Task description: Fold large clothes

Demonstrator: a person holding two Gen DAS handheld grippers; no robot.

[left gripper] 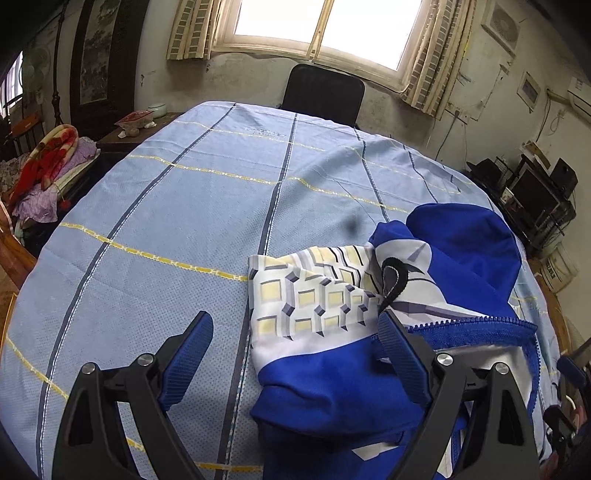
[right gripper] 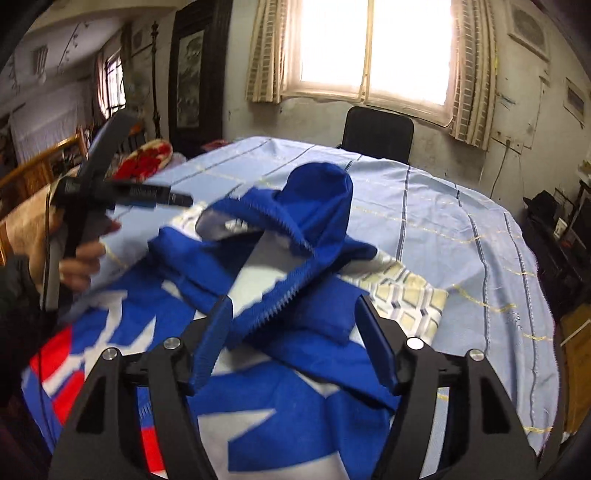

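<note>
Plainly, room to move: the bedsheet (left gripper: 166, 206) lay bare across the far and left stretch, its edges falling away near a chair (left gripper: 323, 94) under the window (left gripper: 325, 26).
Edges: the jacket (left gripper: 332, 376) sat at the near right part of the sheet, its patterned panel (left gripper: 314, 291) ending in a straight left edge on bare cloth.
Clutter: blankets (left gripper: 48, 155) were heaped off the left side; dark shelves (left gripper: 535, 199) stood off the right.
Sheet: pale blue woven cloth with dark stripes and thin yellow lines, lightly creased.
Jacket cloth: deep blue knit with white panels, a grey and yellow cube print, and red patches (right gripper: 59, 369) at its near left end in the right view.
Jacket shape: crumpled, unzipped, the toothed zipper (right gripper: 280, 299) running open along a white lining, the hood (left gripper: 465, 236) humped up behind.
Left gripper (left gripper: 295, 332): jaws spread wide, gripping nothing, one finger over bare sheet and the other over the jacket.
Right gripper (right gripper: 293, 325): jaws apart, zipper edge lying between the pads (right gripper: 210, 350) without being pinched.
Hand (right gripper: 83, 262): seen in the right view, wrapped round the left gripper's handle.
</note>
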